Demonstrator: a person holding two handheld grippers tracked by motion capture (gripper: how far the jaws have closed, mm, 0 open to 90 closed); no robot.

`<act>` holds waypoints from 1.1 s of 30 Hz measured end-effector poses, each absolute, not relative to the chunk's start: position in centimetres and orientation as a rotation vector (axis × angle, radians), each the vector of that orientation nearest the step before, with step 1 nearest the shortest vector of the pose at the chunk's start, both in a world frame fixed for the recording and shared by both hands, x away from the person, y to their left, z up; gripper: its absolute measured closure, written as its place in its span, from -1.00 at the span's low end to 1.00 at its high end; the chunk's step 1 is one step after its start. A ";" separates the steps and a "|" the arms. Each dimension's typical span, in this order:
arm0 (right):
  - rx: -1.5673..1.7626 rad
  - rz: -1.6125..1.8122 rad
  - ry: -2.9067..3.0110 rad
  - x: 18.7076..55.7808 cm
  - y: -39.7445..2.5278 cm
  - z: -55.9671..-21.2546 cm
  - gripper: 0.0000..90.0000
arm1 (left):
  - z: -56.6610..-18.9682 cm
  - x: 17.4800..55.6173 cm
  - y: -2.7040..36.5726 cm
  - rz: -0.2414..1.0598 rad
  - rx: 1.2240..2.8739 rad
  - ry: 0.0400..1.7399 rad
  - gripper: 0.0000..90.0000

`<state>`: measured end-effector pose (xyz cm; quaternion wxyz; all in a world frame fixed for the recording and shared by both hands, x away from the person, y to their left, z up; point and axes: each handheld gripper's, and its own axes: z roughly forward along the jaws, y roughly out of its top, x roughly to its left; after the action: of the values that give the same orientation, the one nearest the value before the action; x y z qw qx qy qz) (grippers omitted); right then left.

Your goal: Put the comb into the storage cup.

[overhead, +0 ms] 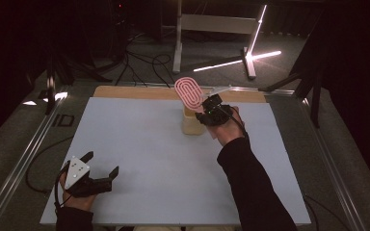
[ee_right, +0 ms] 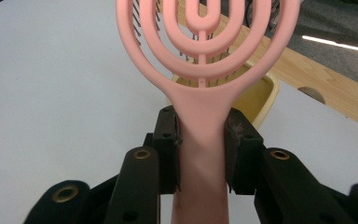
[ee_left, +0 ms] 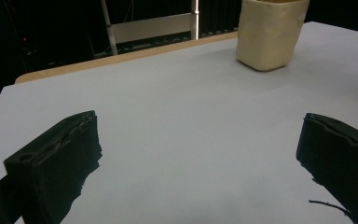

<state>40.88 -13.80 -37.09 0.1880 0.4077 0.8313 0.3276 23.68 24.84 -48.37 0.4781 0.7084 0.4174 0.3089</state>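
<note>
Just right gripper (ee_right: pixel 200 140) holding brush (ee_right: pixel 205 56) over cup (overhead: pixel 192 122).

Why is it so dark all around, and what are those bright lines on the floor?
High view: the room beyond the table is unlit, and the bright streaks on the floor are glare. Left gripper view: the beige cup is fairly sharp, while the close black tool looks soft. Right gripper view: the pink brush held by the tool is evenly lit.
</note>
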 end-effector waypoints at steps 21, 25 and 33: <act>1.134 0.931 2.298 41.9 -13.5 -37.2 0.55 | -48.4 23.6 24.8 0.753 1.728 1.018 -1.00; 1.131 0.935 2.287 42.3 -13.4 -37.2 0.55 | -48.3 23.6 24.9 0.753 1.724 1.021 -1.00; 1.112 0.949 2.273 42.6 -13.1 -37.2 0.55 | -48.3 23.6 25.0 0.751 1.720 1.022 -1.00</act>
<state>42.63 -13.11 -37.16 0.2175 0.4016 0.8209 0.3428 23.60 25.00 -48.33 0.4813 0.7056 0.4191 0.3081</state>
